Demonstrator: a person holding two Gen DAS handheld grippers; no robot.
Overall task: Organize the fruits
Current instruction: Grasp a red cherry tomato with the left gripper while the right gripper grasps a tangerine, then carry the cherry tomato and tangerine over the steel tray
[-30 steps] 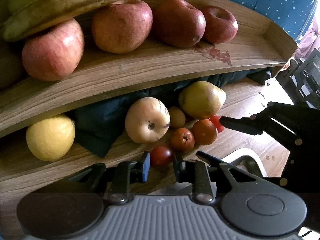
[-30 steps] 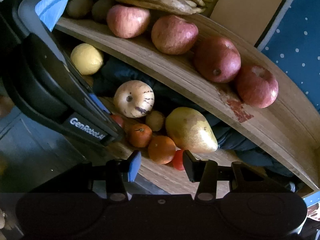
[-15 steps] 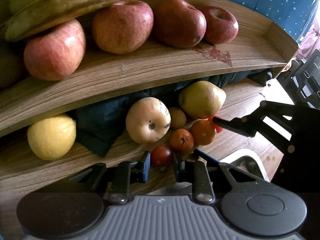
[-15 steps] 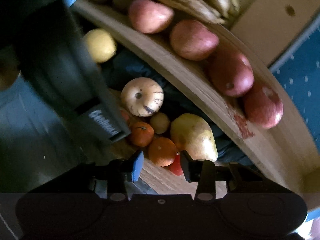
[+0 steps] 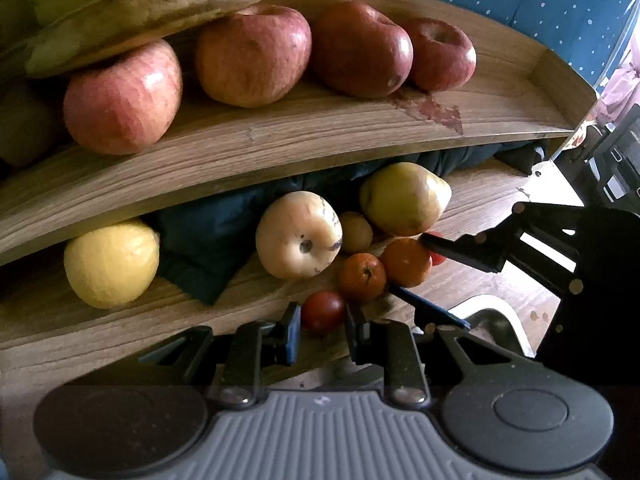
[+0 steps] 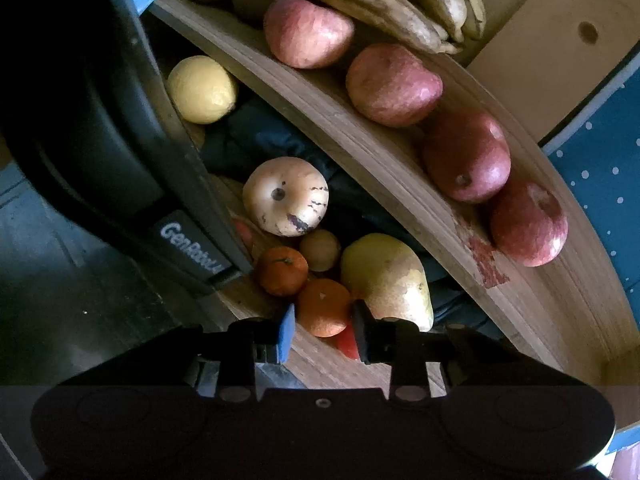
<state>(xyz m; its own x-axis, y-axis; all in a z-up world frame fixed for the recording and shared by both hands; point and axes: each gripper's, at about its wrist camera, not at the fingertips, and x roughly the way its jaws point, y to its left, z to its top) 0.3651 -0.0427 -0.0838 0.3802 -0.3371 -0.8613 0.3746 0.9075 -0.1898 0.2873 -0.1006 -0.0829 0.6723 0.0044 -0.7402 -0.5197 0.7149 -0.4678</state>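
On the lower wooden shelf lies a cluster of small fruit. My left gripper is shut on a small dark red tomato at the shelf's front edge. Beside it sit two mandarins. My right gripper reaches in from the right, its jaws closing, with the pads against the nearer mandarin. The other mandarin lies loose between the two grippers. A red fruit is partly hidden behind the held mandarin.
A pear, a pale speckled round fruit, a small brown fruit and a lemon share the lower shelf with a dark cloth. The upper tray carries several red apples and bananas.
The right gripper has rolled, edged in toward the fruit cluster and narrowed its jaws around the nearer mandarin. The left gripper and its tomato have not moved.
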